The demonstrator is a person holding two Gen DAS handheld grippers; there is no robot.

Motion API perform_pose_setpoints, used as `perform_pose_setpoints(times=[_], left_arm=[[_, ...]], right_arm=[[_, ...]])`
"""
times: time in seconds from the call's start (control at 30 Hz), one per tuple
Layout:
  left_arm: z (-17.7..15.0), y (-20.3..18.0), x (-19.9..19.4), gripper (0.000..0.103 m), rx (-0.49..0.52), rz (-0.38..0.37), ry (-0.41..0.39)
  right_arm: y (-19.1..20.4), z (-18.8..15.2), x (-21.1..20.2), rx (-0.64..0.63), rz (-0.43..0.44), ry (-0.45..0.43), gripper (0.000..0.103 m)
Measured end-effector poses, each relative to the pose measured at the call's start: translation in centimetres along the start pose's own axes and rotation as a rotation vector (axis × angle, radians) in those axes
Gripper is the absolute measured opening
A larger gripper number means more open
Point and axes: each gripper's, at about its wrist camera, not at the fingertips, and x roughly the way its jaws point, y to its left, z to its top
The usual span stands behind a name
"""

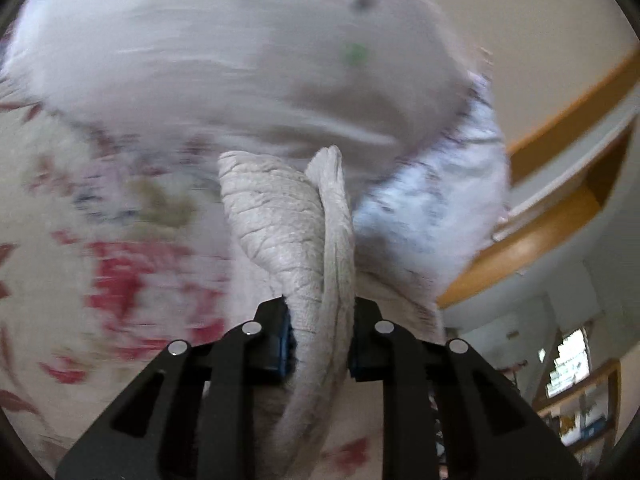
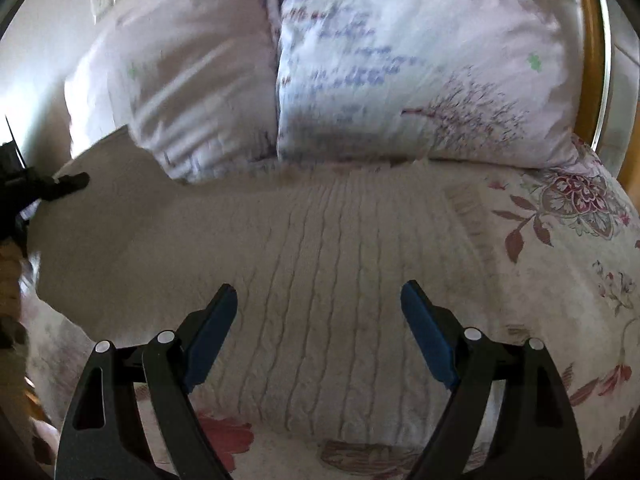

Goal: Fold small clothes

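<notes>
A cream cable-knit garment (image 2: 312, 264) lies spread on the flowered bedspread (image 2: 576, 280). In the left wrist view a bunched fold of that knit (image 1: 288, 232) rises between the blue pads of my left gripper (image 1: 320, 336), which is shut on it and lifted off the bed. The left gripper's black fingers (image 2: 60, 184) also show at the left edge of the right wrist view, at the garment's raised corner. My right gripper (image 2: 318, 316) hovers over the garment's near part, jaws wide apart, nothing between them.
Two pale printed pillows (image 2: 400, 64) lean behind the garment. A wooden headboard (image 2: 592, 40) runs along the right edge. Beyond the bed in the left wrist view are a wooden frame (image 1: 552, 216) and shelves (image 1: 580, 400).
</notes>
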Motion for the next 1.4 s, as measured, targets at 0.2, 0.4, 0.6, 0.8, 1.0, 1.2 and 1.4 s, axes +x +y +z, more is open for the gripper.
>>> perform_pose_setpoints(times=[0.2,0.4,0.6,0.8,1.0,1.2,1.4], left_arm=[[-2.7,-6.7,6.2,0.019,0.052,-0.129,0.087],[-6.9,-9.2,13.8,0.019,0.059,-0.139,0.234],[-8.9,-9.2,16.3,0.028,0.053,-0.137,0.315],[-6.8,-7.7,10.8,0.059,0.050,-0.164,0.233],[-5.6,-4.4,7.7,0.065,0.063,0.050,0.131],[-5.8,-2.3,8.0,0.067,0.062,0.150,0.168],[-6.8,-1.9,8.7,0.072,0.089,0.148,0.203]], right_arm=[[-3.1,0.9,-1.1,0.116,0.112,-0.007,0.086],[-6.2,0.8,-1.1,0.218,0.213,0.013,0.086],[-7.8,1.1,-0.6,0.308,0.315,0.050,0.086],[-8.1,1.3,0.4,0.365,0.395,0.133,0.086],[-8.5,1.2,2.5,0.435,0.403,0.231,0.079],[-8.5,1.7,3.4,0.421,0.329,0.232,0.058],[-7.2,2.9,3.2,0.297,0.232,0.172,0.020]])
